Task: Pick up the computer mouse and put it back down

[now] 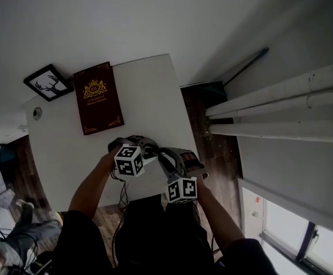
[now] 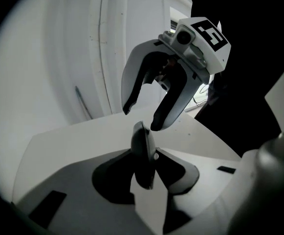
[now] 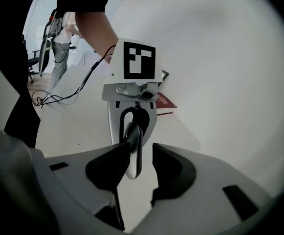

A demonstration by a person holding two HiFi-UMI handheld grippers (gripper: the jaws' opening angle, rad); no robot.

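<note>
A person holds a gripper in each hand over the white table, on the near side of the dark red book and well apart from it. The two grippers point at each other. The dark computer mouse is between them, turned up on its thin edge.

The left gripper has its jaws about half way in. Both of its black pads press on the sides of the mouse, so it has hold of it.

The right gripper comes at the mouse from the other end. Its jaws are about half open too, one on each side of the mouse. One pad touches the mouse, but a thin strip of white shows between the mouse and the other pad, so this gripper does not squeeze it.

A black picture frame with a deer on it is just beside the book, on the side away from the mouse
</note>
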